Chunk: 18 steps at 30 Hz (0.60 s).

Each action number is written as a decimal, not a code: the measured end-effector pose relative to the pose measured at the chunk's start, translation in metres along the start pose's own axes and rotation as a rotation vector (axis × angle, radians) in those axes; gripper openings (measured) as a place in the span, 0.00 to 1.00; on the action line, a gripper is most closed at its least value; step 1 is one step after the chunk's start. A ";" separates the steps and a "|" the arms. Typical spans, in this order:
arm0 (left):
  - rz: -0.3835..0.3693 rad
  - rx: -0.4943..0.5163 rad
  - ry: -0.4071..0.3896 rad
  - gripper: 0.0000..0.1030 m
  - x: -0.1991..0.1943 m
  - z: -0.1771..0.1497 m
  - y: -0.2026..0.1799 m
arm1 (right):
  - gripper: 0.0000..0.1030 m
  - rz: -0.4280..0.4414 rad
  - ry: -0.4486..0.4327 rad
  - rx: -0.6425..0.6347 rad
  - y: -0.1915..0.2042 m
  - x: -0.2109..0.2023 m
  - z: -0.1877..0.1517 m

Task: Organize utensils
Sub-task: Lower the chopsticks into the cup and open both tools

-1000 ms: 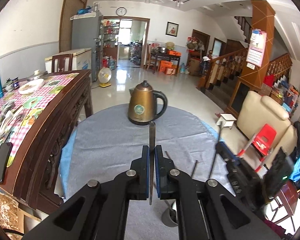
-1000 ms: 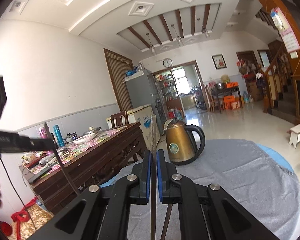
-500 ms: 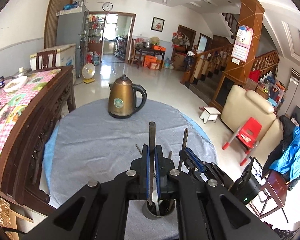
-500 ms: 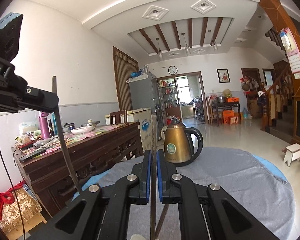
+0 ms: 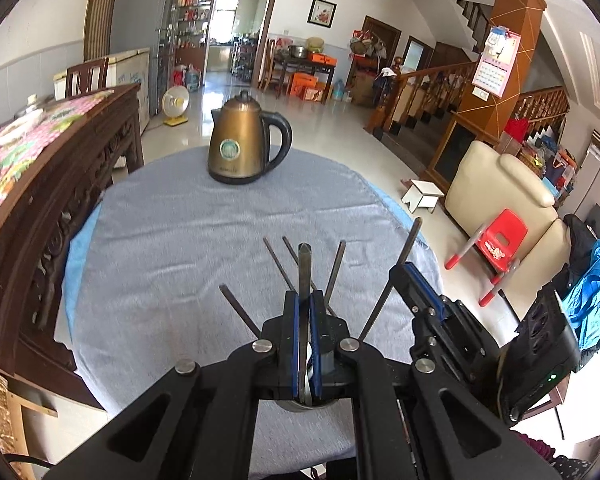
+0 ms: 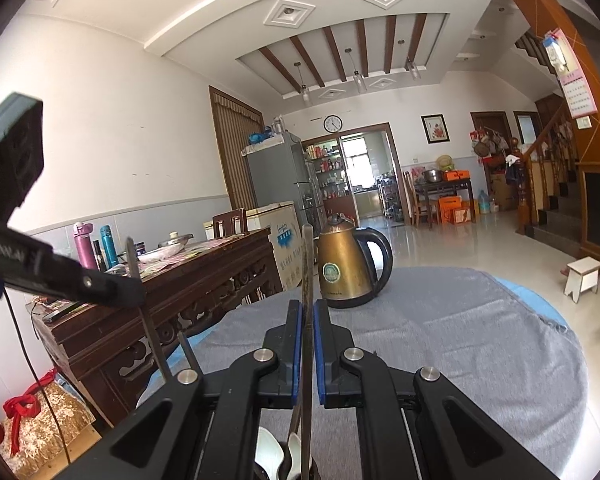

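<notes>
- Our left gripper [image 5: 304,340] clamps a flat metal utensil handle [image 5: 304,268], upright between nearly closed jaws.
- Directly below it sits the metal utensil cup [image 5: 300,405], other handles fanning out.
- Our right gripper [image 6: 308,350] pinches a second metal handle [image 6: 307,256], above white spoons [image 6: 270,454].

Left gripper [image 5: 304,336] fingers clamped narrow, right gripper [image 6: 307,344] alongside, fingers likewise pinched

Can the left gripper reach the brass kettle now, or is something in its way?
Probably not as it is. The left gripper is shut on a utensil above the holder. The kettle stands far across the grey cloth, with nothing between them.
</notes>
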<state>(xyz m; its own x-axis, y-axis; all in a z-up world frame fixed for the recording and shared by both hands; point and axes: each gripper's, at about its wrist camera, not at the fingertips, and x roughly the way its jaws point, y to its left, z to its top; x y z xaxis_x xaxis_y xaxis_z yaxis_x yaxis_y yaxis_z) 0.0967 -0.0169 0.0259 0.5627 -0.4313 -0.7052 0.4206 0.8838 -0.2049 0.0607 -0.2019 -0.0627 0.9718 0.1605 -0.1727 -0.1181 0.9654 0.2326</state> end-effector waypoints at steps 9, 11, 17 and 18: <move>0.022 -0.003 0.013 0.05 0.007 -0.010 -0.005 | 0.06 -0.003 0.022 0.025 -0.009 -0.016 -0.008; 0.034 0.007 0.012 0.05 0.007 -0.011 -0.007 | 0.06 -0.002 0.023 0.026 -0.010 -0.017 -0.008; 0.043 0.007 0.019 0.05 0.012 -0.012 -0.004 | 0.06 0.003 0.029 0.023 -0.007 -0.016 -0.006; 0.045 0.007 0.021 0.05 0.013 -0.012 -0.004 | 0.06 0.005 0.031 0.023 -0.007 -0.016 -0.006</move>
<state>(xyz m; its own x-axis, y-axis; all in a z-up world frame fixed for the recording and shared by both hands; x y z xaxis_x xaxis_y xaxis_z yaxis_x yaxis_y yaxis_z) 0.0936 -0.0237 0.0094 0.5659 -0.3875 -0.7277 0.4003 0.9008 -0.1684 0.0448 -0.2096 -0.0676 0.9643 0.1721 -0.2014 -0.1179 0.9596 0.2554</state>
